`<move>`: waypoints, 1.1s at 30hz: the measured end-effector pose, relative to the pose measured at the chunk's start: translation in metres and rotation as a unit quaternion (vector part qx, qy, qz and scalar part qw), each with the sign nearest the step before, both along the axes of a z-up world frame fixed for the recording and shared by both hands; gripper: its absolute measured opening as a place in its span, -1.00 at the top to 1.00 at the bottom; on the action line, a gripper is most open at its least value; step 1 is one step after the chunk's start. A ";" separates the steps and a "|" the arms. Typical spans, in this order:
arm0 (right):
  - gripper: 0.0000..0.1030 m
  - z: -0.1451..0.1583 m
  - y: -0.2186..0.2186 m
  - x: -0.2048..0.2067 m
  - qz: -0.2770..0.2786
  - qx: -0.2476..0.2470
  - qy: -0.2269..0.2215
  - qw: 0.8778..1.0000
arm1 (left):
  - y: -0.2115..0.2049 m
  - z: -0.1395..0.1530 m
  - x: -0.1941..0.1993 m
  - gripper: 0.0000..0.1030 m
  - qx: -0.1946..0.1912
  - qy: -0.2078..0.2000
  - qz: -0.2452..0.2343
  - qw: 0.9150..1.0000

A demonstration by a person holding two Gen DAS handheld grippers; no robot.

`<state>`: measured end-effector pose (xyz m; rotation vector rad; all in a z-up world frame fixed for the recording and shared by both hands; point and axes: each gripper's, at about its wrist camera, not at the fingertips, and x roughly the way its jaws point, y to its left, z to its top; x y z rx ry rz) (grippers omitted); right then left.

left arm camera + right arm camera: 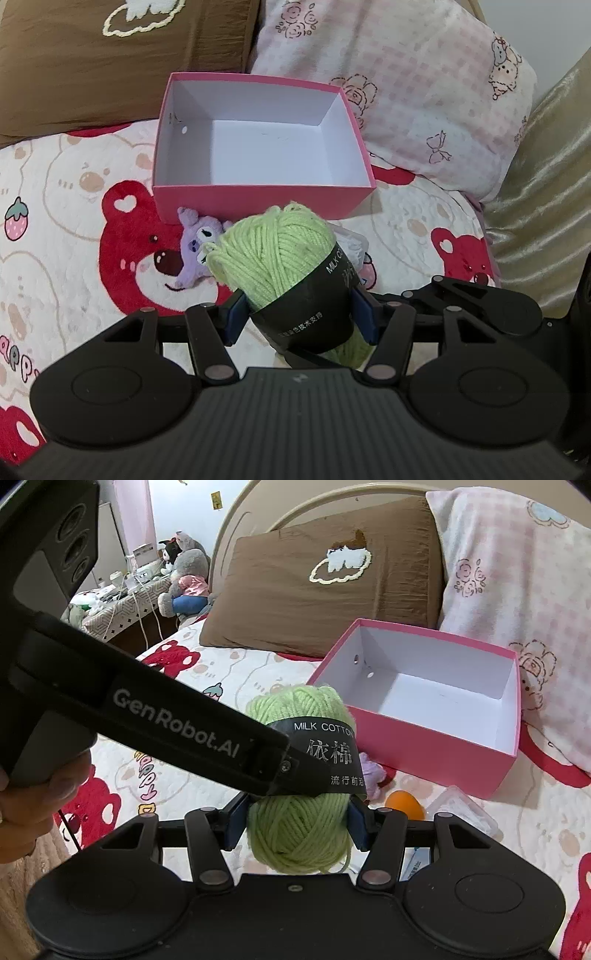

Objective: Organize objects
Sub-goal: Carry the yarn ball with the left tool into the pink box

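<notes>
Through the left wrist camera I see my left gripper [301, 314] clenched on a skein of light green yarn with a black paper band [280, 266]; its blue pads press the band from both sides, and the band reads "MILK CO…" before it curves out of sight, with small Chinese print lower down that I cannot make out. The skein is held above the white bedspread printed with red bears [74, 206], in front of an open pink cardboard box with a white interior [258, 195] that sits on the spread. A small purple plush toy [195, 251] lies just before the box's near wall, partly behind the yarn. A brown pillow with a white embroidered cloud [110, 62] and a pink checked pillow with bear drawings [424, 92] lean behind the box. Through the right wrist camera, my right gripper [297, 829] is also closed on the same skein [299, 834], gripping the bare yarn below the band, which here reads "MILK COTTON" over large Chinese characters. The left tool's black arm, lettered "GenRobot.AI" [177, 720], crosses in from the left and meets the band. Right of the yarn an orange ball [404, 805] and a clear plastic case [461, 808] lie near the pink box [436, 746].
</notes>
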<state>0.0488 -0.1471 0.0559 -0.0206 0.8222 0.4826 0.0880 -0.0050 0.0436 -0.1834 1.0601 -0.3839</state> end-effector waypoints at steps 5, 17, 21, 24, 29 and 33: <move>-0.16 0.002 -0.006 0.007 -0.018 0.009 0.010 1.000 | -0.005 0.004 0.015 -0.12 -0.006 0.009 -0.015 1.000; -0.15 0.007 -0.023 0.041 -0.059 0.022 0.016 0.998 | -0.031 0.013 0.053 -0.12 0.016 -0.023 -0.042 0.999; -0.15 0.000 -0.032 0.055 -0.083 0.044 0.029 0.995 | -0.037 0.002 0.064 -0.12 0.018 -0.027 -0.045 0.998; -0.15 -0.009 -0.036 0.064 -0.094 0.054 0.037 0.993 | -0.039 -0.003 0.078 -0.12 0.014 -0.022 -0.050 0.998; -0.15 -0.014 -0.045 0.081 -0.112 0.057 0.031 0.992 | -0.048 -0.006 0.099 -0.12 0.012 -0.044 -0.059 0.997; -0.15 -0.018 -0.064 0.104 -0.138 0.103 0.051 0.984 | -0.059 -0.010 0.120 -0.12 0.027 -0.053 -0.060 0.996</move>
